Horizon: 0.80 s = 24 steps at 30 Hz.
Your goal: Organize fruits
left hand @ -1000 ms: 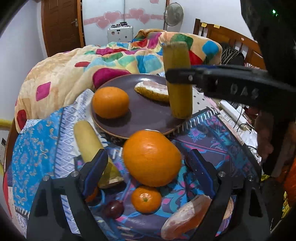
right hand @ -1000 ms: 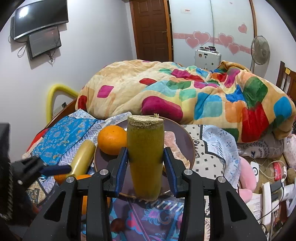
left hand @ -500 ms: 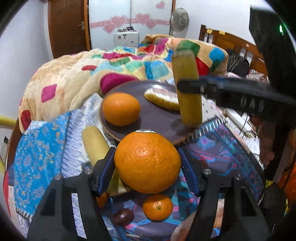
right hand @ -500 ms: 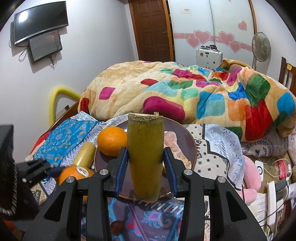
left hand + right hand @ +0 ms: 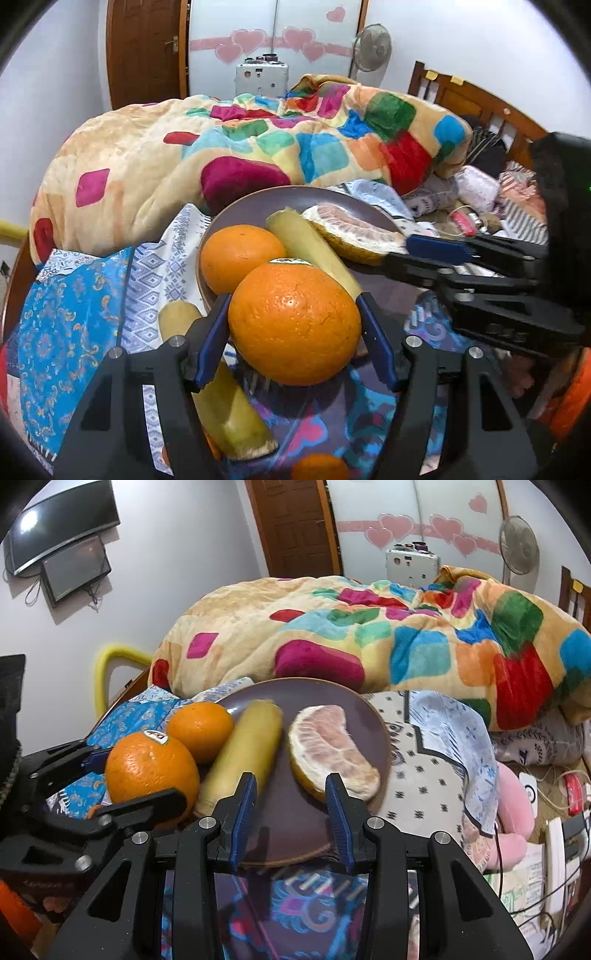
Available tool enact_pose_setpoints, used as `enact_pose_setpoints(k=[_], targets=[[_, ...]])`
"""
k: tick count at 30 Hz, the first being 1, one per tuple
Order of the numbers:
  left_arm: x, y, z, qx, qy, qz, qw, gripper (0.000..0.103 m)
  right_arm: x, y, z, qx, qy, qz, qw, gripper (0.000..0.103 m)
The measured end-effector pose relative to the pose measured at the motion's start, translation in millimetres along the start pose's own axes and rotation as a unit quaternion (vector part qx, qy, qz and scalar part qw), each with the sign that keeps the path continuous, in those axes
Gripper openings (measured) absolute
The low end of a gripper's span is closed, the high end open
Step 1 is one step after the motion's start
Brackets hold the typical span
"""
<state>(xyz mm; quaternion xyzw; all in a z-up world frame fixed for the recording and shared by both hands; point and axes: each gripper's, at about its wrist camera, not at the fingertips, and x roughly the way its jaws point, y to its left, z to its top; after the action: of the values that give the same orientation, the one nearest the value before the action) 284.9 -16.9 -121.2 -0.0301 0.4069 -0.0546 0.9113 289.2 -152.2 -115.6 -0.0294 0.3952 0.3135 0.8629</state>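
Orange, waxy-skinned large orange (image 5: 293,325) clamped in my left gripper (image 5: 293,325) just before plate (image 5: 295,690): firm, round, fairly heavy, slip-prone; I hold across widest girth. My right gripper (image 5: 290,818) open, empty.

Three oranges (image 5: 294,323), two yellow-green stalks (image 5: 312,245), one pomelo wedge (image 5: 332,751), one plate (image 5: 354,709).

A patchwork quilt (image 5: 369,635) covers the bed below white walls.

The right gripper (image 5: 290,816) has released the sugarcane piece (image 5: 243,753), now lying on the plate (image 5: 295,834).
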Motion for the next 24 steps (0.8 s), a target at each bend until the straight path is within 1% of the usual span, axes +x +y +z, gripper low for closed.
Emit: enact_pose_setpoints(k=[3, 7, 9, 11, 12, 15, 17, 24], targets=[[7.1, -1.1, 0.0, 0.002, 0.010, 0.000, 1.0000, 0.067, -7.4, -3.0, -0.5, 0.001, -0.005, -0.005, 1.000, 0.036], [8.9, -7.0, 1.1, 0.015, 0.016, 0.016, 0.9996, 0.068, -14.1, 0.8, -2.8, -0.008, -0.011, -0.009, 1.000, 0.036], [9.2, -6.8, 2.6, 0.012, 0.021, 0.017, 0.9996, 0.068, -17.1, 3.0, -4.8, -0.011, -0.013, -0.009, 1.000, 0.036], [4.3, -5.4, 4.4, 0.008, 0.013, 0.021, 0.9997, 0.070, -20.7, 5.5, -6.8, -0.017, -0.016, -0.013, 1.000, 0.036], [-1.4, -4.9, 5.3, 0.007, 0.004, 0.025, 0.9997, 0.073, -22.7, 6.1, -7.4, -0.019, -0.017, -0.015, 1.000, 0.036], [-20.9, -3.5, 7.3, 0.002, -0.029, 0.044, 0.9986, 0.088, -30.1, 9.3, -8.6, -0.019, -0.020, -0.014, 1.000, 0.036], [-34.3, -1.6, 6.2, 0.001, -0.042, 0.044, 0.9981, 0.088, -35.6, 11.3, -8.6, -0.016, -0.022, -0.011, 1.000, 0.036], [-82.5, 2.8, -6.5, 0.006, -0.064, 0.053, 0.9965, 0.089, -64.9, 30.7, -15.1, -0.018, -0.040, -0.010, 0.999, 0.036]])
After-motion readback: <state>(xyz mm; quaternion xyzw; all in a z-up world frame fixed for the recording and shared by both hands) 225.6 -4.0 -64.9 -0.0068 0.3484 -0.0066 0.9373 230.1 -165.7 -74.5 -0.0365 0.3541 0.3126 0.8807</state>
